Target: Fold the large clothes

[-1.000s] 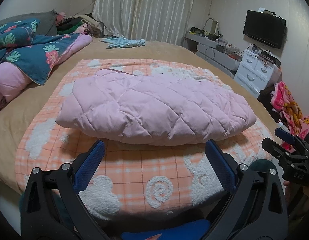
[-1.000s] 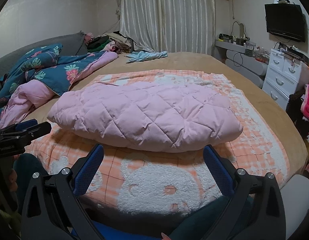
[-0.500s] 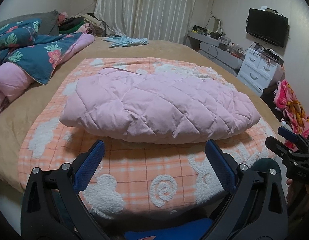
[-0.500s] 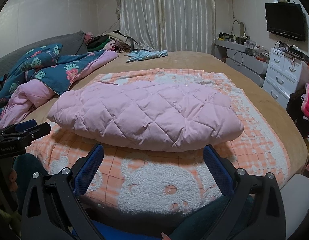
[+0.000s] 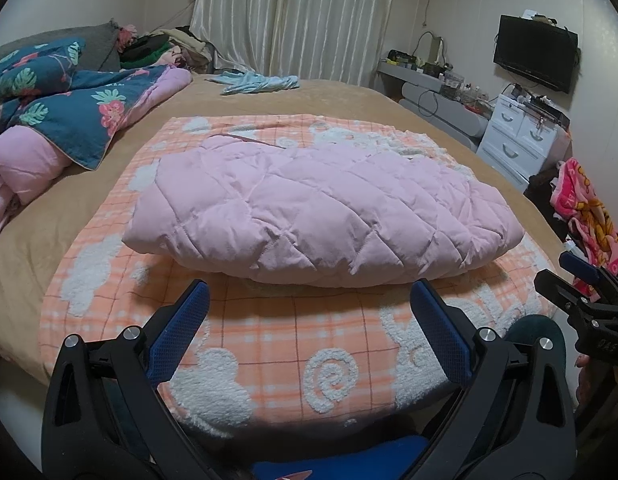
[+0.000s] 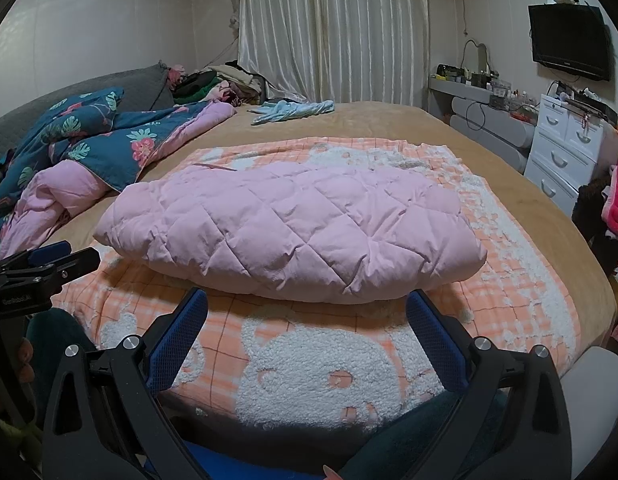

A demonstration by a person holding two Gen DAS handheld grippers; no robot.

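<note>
A bedroom, seen from 2 hand-held grippers held low at the near edge of a bed.

The left gripper [image 5: 309, 300], black with 2 blue-padded fingers [image 5: 177, 336], points level across the bed toward the curtains. Its jaws are spread wide and hold nothing. In the right wrist view its black fingers show at the far left edge, beside a fingertip of the person's hand [image 6: 25, 356].

The right gripper [image 6: 307, 308], the same black frame with blue pads, also points level across the bed, jaws spread wide and empty. In the left wrist view it shows at the far right edge, tilted upward.

The folded pink quilted puffy garment [image 5: 321, 208] lies just beyond both grippers' fingertips, apart from them, its long side running across the view. It rests in a thick rounded bundle on an orange-and-white checked fleecy blanket with white animal shapes [image 5: 277, 352], which is spread over the tan bedcover [image 5: 349, 100].

To the left lies a rumpled dark blue floral duvet with pink lining [image 5: 69, 120]. Farther back, a light blue cloth [image 5: 257, 82] lies on the bedcover. At the right stand a white chest of drawers [image 5: 517, 140] and a wall-mounted black television [image 5: 535, 58].
</note>
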